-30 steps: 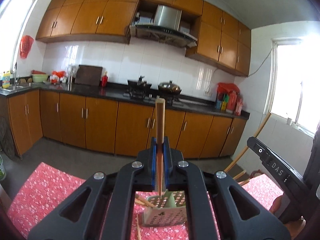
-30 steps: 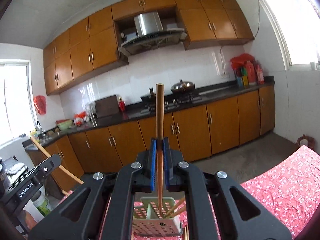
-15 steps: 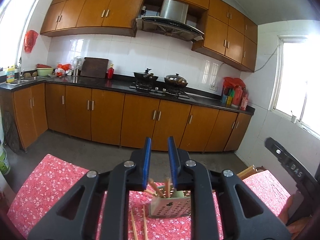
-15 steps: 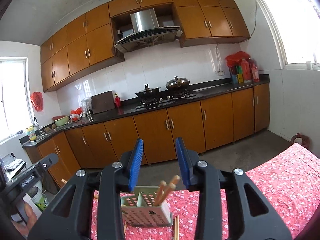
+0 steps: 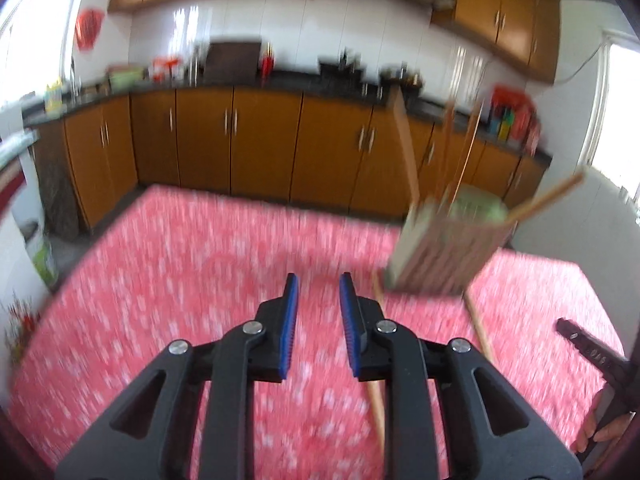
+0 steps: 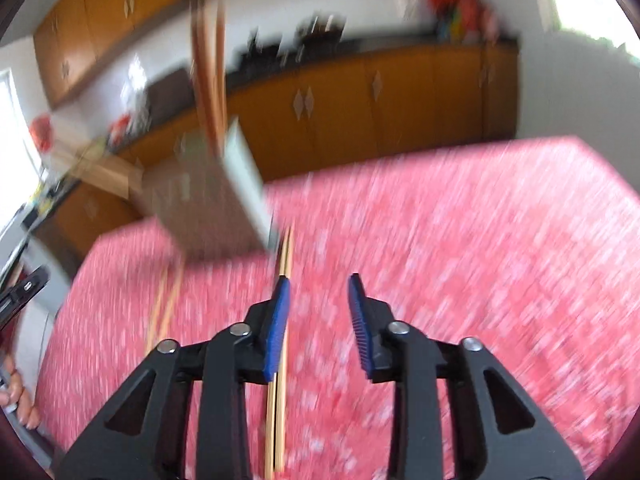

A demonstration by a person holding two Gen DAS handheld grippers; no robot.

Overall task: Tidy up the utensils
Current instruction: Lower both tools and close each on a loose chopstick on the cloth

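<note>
A red flowered tablecloth (image 5: 200,264) covered the table, with a run of brown kitchen cabinets (image 5: 256,140) and a dark counter behind it; both views were smeared by motion, so fine detail was lost.

Nearest the left camera, the left gripper (image 5: 317,307) hung over bare cloth with its blue pads a narrow gap apart and nothing between them. Just to its right lay loose chopsticks (image 5: 478,326) on the cloth, their far ends running up to the foot of the pale perforated utensil holder (image 5: 440,248). Several chopsticks stood in the holder (image 5: 406,148), leaning outward against its rim because the box is short and they are long.

In the right view, the right gripper (image 6: 318,295) was also empty, pads somewhat wider apart, low over the cloth. A pair of chopsticks (image 6: 280,380) lay lengthwise under its left finger, seemingly the likeliest next pick, since the jaws were already spread beside them. Another pair (image 6: 164,308) lay further left. Beyond stood the holder (image 6: 208,196), tilted only by the camera's angle, as far as I could judge, with sticks (image 6: 208,72) rising from it.

The sorting looked partly done: some chopsticks were in the holder, at least four on the cloth.
</note>
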